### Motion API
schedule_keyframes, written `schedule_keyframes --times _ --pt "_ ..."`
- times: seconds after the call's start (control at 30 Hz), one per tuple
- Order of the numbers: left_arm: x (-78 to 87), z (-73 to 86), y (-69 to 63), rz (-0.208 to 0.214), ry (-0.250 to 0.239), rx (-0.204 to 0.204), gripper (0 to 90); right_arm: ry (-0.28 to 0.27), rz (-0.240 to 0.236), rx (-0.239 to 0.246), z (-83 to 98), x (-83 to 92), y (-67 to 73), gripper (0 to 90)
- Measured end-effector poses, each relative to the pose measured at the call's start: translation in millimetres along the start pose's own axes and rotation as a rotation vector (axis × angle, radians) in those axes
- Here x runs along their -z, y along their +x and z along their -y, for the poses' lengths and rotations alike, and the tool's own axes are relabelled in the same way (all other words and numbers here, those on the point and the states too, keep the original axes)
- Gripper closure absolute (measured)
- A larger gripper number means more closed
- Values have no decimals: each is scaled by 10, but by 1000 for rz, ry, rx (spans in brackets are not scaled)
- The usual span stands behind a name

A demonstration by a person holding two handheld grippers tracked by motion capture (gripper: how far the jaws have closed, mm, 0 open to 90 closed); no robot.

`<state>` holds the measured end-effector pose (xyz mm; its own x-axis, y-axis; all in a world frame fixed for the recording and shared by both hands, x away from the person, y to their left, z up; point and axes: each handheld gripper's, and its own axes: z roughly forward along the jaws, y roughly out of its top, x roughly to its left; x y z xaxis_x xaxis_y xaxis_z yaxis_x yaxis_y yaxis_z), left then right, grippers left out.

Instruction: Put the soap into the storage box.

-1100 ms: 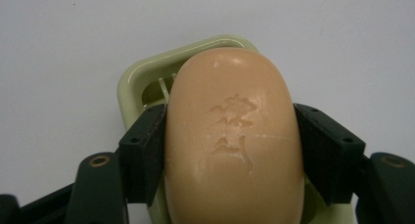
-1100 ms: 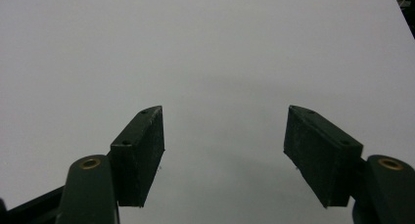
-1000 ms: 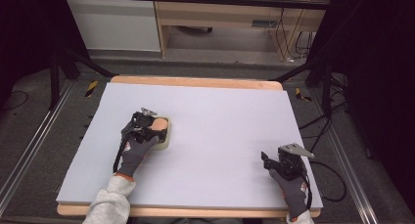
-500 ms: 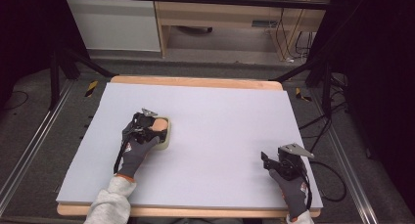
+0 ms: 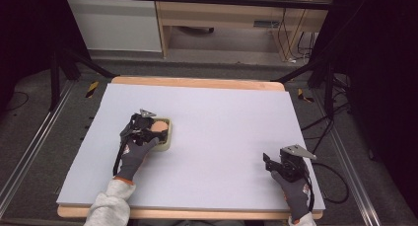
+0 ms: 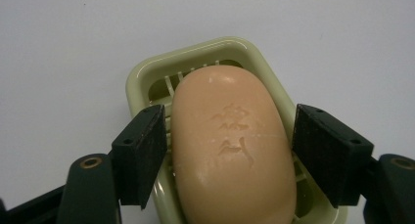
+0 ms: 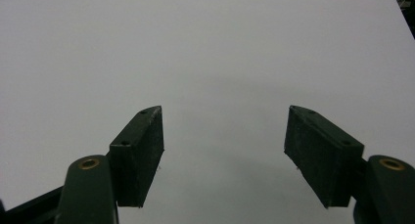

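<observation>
Left gripper (image 6: 225,150) straddles the soap; right gripper (image 7: 222,150) idles, jaws parted on nothing.

Left pads flank the peach oval soap bar (image 6: 232,145) without clamping, as it lies in its pale green plastic dish (image 6: 147,82) on the grey-white tabletop (image 5: 231,117). Beyond, a wooden cabinet (image 5: 222,14).

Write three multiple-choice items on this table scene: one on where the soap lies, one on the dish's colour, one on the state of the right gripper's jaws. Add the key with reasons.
1. Where does the soap lie?
A. In the soap dish
B. On the bare table
C. On the floor

2. What colour is the soap dish?
A. Red
B. Pale green
C. Black

3. How do the right gripper's jaws stand?
A. Shut on the soap
B. Shut on the dish
C. Apart, with nothing between

Key: 1 A, the bar rests inside the slotted dish; 2 B, its rim is pale green; 3 C, bare table shows between them.
</observation>
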<state>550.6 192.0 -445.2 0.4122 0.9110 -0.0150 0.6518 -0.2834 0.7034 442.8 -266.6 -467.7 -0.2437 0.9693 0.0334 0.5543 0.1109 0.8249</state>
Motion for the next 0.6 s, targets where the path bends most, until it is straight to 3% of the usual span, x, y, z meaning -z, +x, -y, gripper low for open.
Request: schedule_keyframes --times 0.17,0.4,0.6 --pt "120 -4 3 30 -45 10 271 -2 -2 -6 -1 6 -4 309" --pt "314 55 -4 85 -98 -22 241 -5 -1 -8 0 12 -14 299" --pt "436 173 29 94 -114 -38 221 -7 12 -16 7 20 -30 282"
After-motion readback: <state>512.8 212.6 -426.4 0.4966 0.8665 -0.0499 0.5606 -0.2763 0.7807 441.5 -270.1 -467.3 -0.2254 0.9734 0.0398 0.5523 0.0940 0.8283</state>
